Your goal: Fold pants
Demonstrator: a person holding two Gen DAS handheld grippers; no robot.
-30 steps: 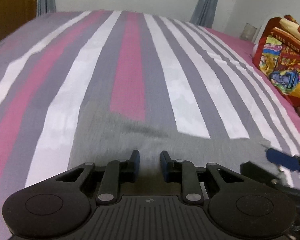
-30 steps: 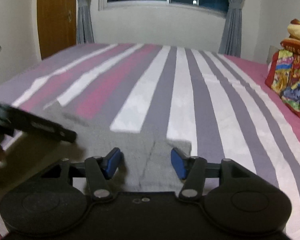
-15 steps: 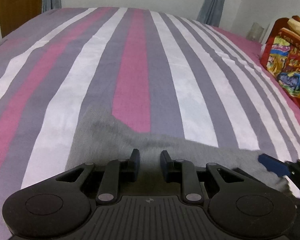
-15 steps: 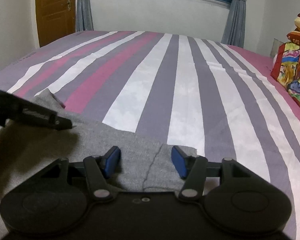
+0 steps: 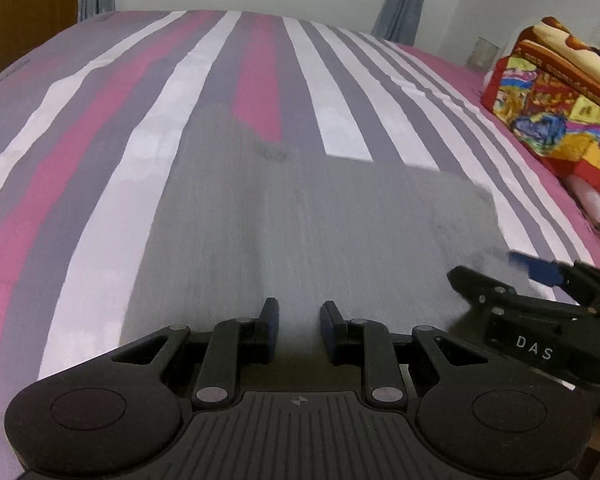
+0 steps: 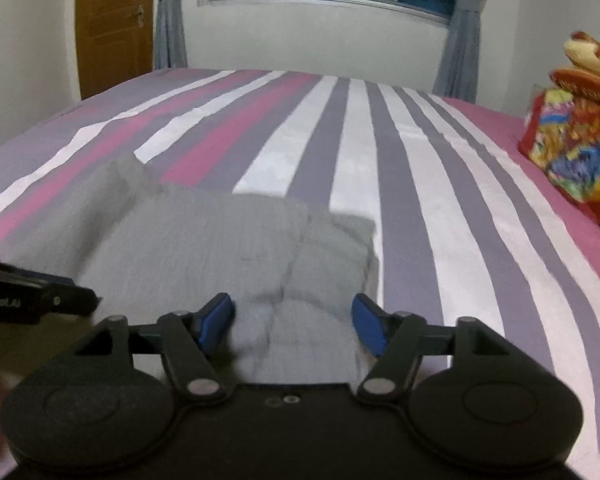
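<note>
Opening my right gripper (image 6: 294,326) over the near edge of the pants (image 6: 220,240); left gripper (image 5: 298,320) is sitting narrow, and I can't tell if it's pinching cloth.

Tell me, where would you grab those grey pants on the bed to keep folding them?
Probably at the near edge of the grey pants, coming in low from the bed's near side. The cloth lies flat on the striped sheet, so only its edges offer something to pinch. The right gripper straddles that bunched edge, its jaws opening; the left gripper stands narrow over the same edge.
</note>
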